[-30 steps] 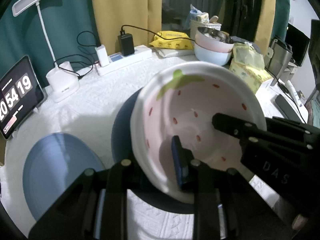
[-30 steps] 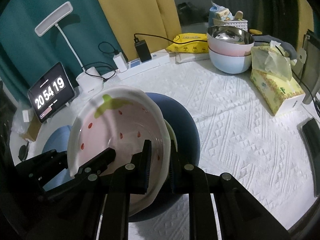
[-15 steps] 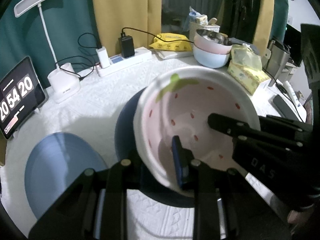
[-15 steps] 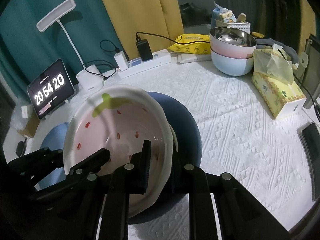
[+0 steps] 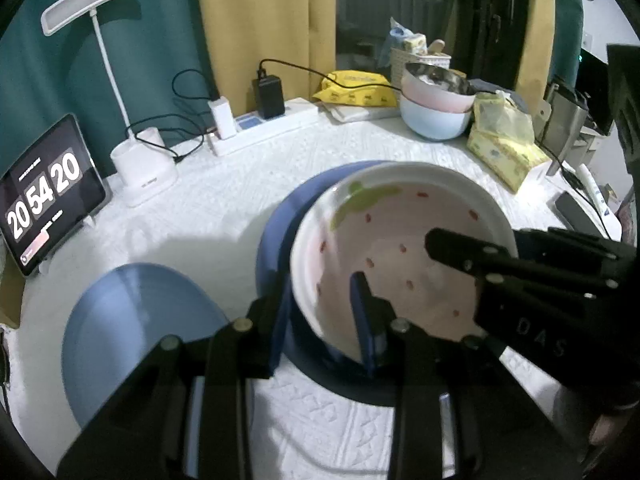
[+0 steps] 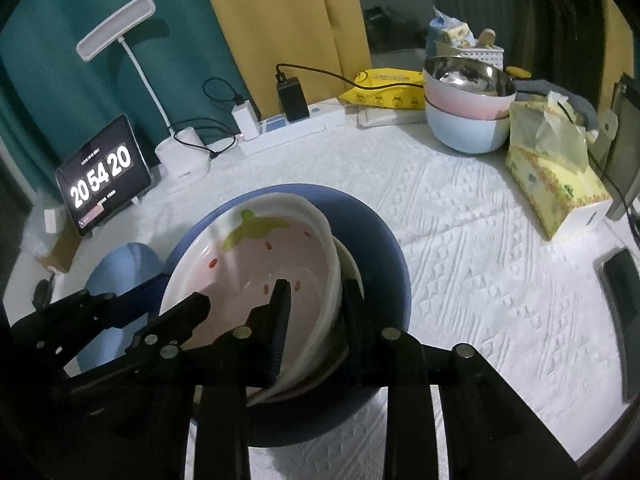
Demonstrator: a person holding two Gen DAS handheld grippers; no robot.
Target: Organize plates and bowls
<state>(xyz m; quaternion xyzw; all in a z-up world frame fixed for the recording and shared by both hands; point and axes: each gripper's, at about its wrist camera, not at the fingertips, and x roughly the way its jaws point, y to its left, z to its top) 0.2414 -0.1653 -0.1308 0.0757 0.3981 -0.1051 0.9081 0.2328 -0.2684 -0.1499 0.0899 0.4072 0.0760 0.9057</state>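
Observation:
A white bowl with a pink strawberry pattern (image 5: 400, 232) (image 6: 256, 256) sits tilted inside a larger dark blue bowl (image 5: 280, 220) (image 6: 380, 248), on top of another pale dish (image 6: 352, 264). My left gripper (image 5: 320, 312) straddles the near-left rim, one finger inside and one outside. Its jaws are opening, with a gap at the rim. My right gripper (image 6: 316, 308) straddles the opposite rim the same way. Its jaws are opening too, and its inner pad stands off the wall. A light blue plate (image 5: 132, 320) lies flat to the left.
At the back right stand stacked pink and blue bowls with a steel one on top (image 5: 436, 108), next to a yellow tissue pack (image 5: 504, 148). A power strip (image 5: 272, 124), lamp base (image 5: 144, 168) and tablet clock (image 5: 40, 196) line the back left. A phone (image 6: 620, 276) lies at the right edge.
The strawberry bowl has come down from a raised, tilted hold into the dark blue bowl. Both grippers' jaws have widened off its rim.

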